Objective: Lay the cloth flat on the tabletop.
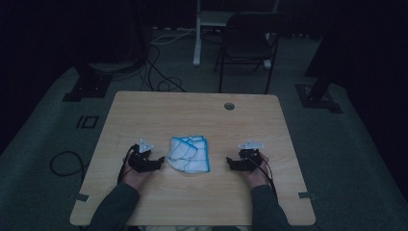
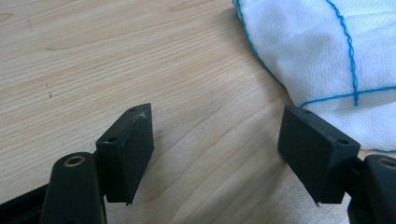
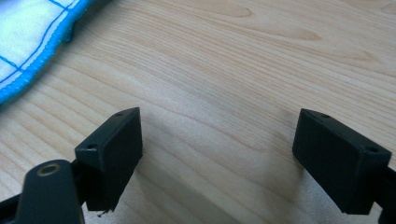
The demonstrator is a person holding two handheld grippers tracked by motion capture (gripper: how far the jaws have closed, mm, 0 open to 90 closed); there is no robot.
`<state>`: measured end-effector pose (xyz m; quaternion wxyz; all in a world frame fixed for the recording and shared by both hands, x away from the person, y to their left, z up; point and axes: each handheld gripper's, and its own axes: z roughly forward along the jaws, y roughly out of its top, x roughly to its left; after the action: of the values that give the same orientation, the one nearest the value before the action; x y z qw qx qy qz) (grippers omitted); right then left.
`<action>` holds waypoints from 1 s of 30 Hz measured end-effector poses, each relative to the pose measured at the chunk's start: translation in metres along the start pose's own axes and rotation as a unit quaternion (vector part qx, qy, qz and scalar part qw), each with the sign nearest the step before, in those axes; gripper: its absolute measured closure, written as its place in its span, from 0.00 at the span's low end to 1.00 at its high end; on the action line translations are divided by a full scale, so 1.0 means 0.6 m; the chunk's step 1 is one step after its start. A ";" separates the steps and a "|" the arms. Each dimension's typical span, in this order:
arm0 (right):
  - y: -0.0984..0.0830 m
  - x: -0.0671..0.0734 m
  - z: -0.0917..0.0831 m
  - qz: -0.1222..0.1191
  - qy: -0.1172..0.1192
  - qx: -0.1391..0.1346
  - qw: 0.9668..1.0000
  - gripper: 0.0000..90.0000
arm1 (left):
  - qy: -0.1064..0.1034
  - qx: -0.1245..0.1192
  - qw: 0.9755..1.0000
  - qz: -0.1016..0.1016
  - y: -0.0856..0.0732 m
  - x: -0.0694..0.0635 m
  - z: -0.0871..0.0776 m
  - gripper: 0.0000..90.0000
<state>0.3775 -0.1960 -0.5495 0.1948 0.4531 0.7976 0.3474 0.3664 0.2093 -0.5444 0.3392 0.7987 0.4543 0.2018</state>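
Note:
A folded white cloth (image 1: 189, 154) with blue stitching and a blue hem lies in the middle of the wooden table (image 1: 192, 115). My left gripper (image 1: 155, 161) rests on the table just left of it, jaws wide open and empty. In the left gripper view the cloth (image 2: 327, 56) lies at the upper right, just beyond the right pad (image 2: 310, 154) of that gripper (image 2: 217, 156). My right gripper (image 1: 233, 163) rests a short way right of the cloth, open and empty. In the right gripper view the cloth's blue edge (image 3: 28, 42) shows at the upper left, apart from that gripper (image 3: 219, 158).
A round grommet hole (image 1: 229, 106) sits near the table's far edge. Beyond the table stand a dark folding chair (image 1: 248, 43) and a white stand leg (image 1: 197, 38). Cables (image 1: 159, 72) trail on the floor at the far left.

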 end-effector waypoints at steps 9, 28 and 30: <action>0.001 0.005 0.000 -0.005 0.005 0.006 1.000 0.16 | 0.003 -0.006 1.000 -0.006 -0.001 0.000 -0.002 0.39; 0.011 0.022 -0.010 -0.012 0.016 0.020 1.000 0.48 | -0.003 -0.011 1.000 -0.015 -0.003 0.006 -0.005 0.49; 0.015 0.031 -0.010 -0.029 0.023 0.021 0.999 0.51 | -0.007 -0.010 1.000 -0.021 -0.004 0.010 -0.007 0.51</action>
<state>0.3695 -0.1795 -0.5388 0.1773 0.4254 0.8219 0.3349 0.3652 0.2168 -0.5429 0.3546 0.7866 0.4669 0.1937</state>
